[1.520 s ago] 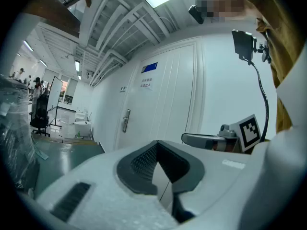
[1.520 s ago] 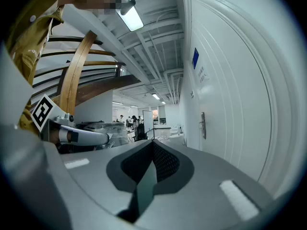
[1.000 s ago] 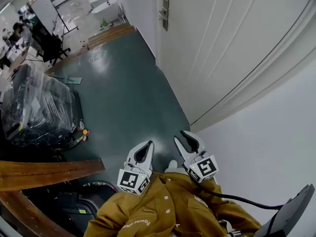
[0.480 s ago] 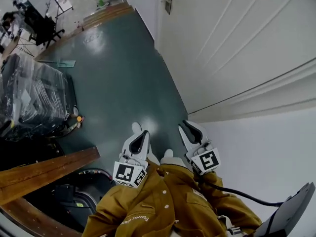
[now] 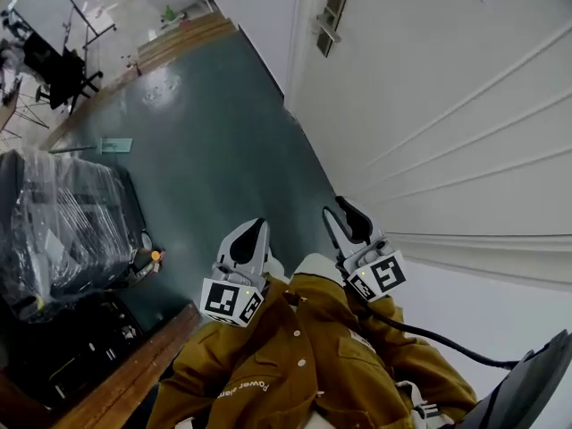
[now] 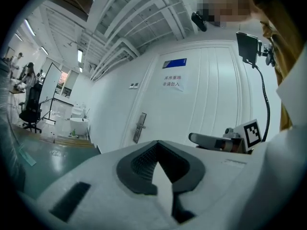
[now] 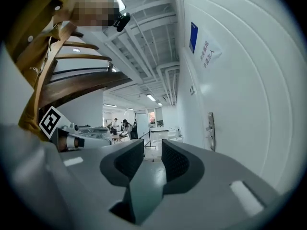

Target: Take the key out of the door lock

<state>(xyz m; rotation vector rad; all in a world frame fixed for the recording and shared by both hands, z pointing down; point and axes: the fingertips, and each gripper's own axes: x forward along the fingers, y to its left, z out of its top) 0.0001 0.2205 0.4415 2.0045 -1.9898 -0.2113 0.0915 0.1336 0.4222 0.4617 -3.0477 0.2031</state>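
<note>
The white door (image 5: 429,88) carries a metal lock plate with a handle (image 5: 329,28), far ahead of both grippers. That plate also shows in the left gripper view (image 6: 139,127) and the right gripper view (image 7: 211,131). The key is too small to make out. My left gripper (image 5: 253,231) is shut and empty, held close in front of the mustard jacket (image 5: 295,356); its jaws meet (image 6: 157,145). My right gripper (image 5: 344,214) sits beside it with its jaws opening and nothing between them (image 7: 152,152).
A plastic-wrapped stack (image 5: 63,231) stands at the left on the dark green floor (image 5: 214,150). A wooden board (image 5: 134,374) lies at the lower left. An office chair (image 5: 58,70) and people are far back. A blue sign (image 6: 173,63) hangs on the door.
The head view has swung, so the lock plate now sits further right and the door fills more of the picture. Both grippers stay low by the jacket.
</note>
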